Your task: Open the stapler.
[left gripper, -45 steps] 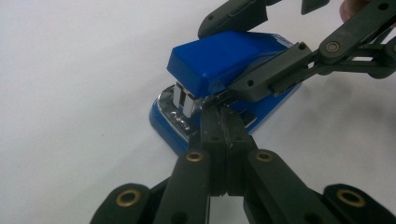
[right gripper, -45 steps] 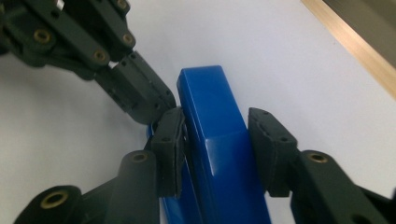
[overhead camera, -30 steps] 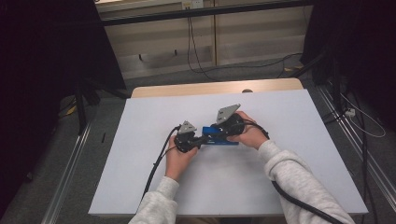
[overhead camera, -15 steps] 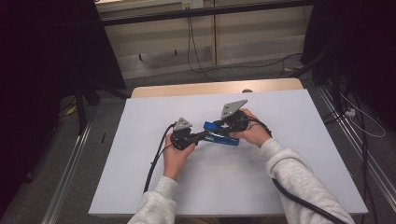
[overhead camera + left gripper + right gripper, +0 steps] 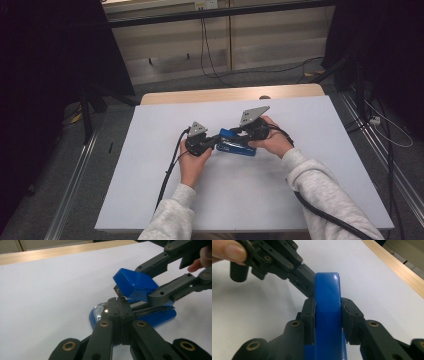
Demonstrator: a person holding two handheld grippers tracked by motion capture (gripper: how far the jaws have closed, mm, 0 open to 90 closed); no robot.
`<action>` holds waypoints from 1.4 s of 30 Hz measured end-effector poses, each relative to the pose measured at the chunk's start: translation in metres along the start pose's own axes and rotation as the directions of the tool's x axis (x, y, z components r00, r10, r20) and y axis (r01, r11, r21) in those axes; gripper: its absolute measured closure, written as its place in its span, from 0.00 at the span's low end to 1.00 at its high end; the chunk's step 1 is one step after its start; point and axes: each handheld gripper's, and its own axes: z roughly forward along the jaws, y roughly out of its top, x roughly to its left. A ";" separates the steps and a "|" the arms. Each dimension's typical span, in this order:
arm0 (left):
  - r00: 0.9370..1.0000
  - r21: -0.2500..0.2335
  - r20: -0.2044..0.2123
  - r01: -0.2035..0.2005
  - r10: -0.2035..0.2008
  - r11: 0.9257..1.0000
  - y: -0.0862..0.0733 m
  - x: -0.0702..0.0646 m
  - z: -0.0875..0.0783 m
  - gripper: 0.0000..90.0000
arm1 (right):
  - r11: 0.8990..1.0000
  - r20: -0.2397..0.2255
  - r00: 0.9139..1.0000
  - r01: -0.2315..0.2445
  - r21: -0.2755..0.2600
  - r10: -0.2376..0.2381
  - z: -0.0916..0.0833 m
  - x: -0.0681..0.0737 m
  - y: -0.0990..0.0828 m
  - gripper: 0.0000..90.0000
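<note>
The white surface (image 5: 150,165) carries a blue stapler (image 5: 236,146) near its middle, base flat between the two hands — a low, steady footing that lets the top be worked without the whole thing sliding. The right tool (image 5: 327,322) is clamped on the sides of the stapler's blue top arm (image 5: 135,285) and holds it tilted up off the base, likely to expose the staple channel. The left tool (image 5: 119,305) — pads pressed together — sits at the stapler's front end beside the metal plate (image 5: 101,310), seemingly pinning the base; whether it pinches anything I cannot tell.

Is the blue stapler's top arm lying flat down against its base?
No, in the left gripper view the top arm is tilted up off the base, held by the right tongs.
</note>
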 end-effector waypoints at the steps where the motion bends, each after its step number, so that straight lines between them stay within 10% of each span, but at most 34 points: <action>1: 1.000 -0.018 0.007 0.019 -0.019 1.000 0.000 -0.001 0.001 1.00 | 1.000 0.004 1.000 -0.005 -0.007 0.005 -0.002 0.000 0.000 0.74; 20: 1.000 -0.047 0.015 -0.019 0.020 0.999 0.013 -0.004 0.003 1.00 | 0.998 -0.007 1.000 -0.026 -0.060 0.025 -0.012 -0.002 -0.004 0.74; 28: 1.000 -0.063 0.017 -0.018 0.019 0.998 0.014 -0.003 0.006 1.00 | 0.999 0.068 0.997 -0.038 -0.019 0.039 -0.009 0.004 -0.001 0.71; 35: 1.000 -0.063 0.015 -0.024 0.025 0.998 0.017 -0.003 0.005 1.00 | 0.997 0.159 0.984 -0.080 -0.011 0.080 -0.010 0.020 -0.002 0.56; 42: 0.999 -0.057 0.008 -0.033 0.033 0.998 0.018 -0.004 0.005 1.00 | 0.986 0.257 0.952 -0.147 -0.082 0.164 -0.026 0.035 -0.001 0.61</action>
